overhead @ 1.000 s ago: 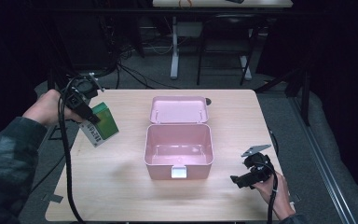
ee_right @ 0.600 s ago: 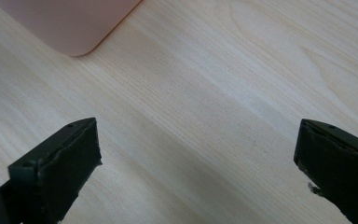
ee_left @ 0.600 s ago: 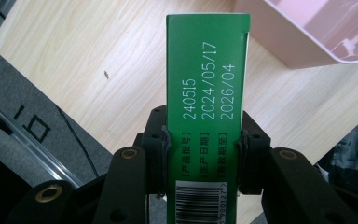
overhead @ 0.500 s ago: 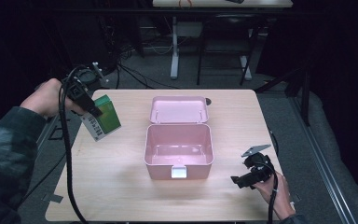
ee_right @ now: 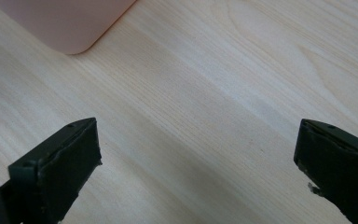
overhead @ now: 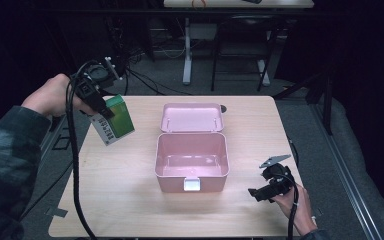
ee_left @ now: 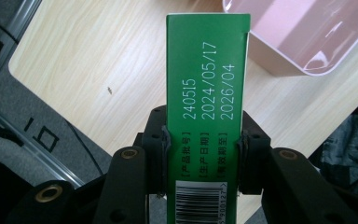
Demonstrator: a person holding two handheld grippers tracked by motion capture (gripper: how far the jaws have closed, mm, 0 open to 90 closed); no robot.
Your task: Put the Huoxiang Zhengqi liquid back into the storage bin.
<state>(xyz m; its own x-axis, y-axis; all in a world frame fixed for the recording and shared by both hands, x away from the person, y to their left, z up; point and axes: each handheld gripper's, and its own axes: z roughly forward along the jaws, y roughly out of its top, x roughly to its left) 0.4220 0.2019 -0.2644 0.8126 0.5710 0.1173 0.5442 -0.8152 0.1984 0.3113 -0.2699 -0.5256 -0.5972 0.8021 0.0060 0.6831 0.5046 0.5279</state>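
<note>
A green carton with a white barcode side hangs tilted in the air over the table's left part, my left gripper shut on it. In the left gripper view both pads press the carton at its sides, printed dates facing the camera. A pink box stands open at the table's middle, its lid leaning back, nothing inside. One corner of that box lies beyond the carton. My right gripper rests low at the front right, open, with bare wood between the jaws and the box corner ahead.
The wooden table has its left edge under the raised carton, with dark floor and a metal rail below. Desk legs and cables stand behind the table. A black cable trails from my left gripper down past the left edge.
My left gripper has lifted the green carton up off the table and carried it slightly toward the pink box. The right gripper has stayed where it was.
</note>
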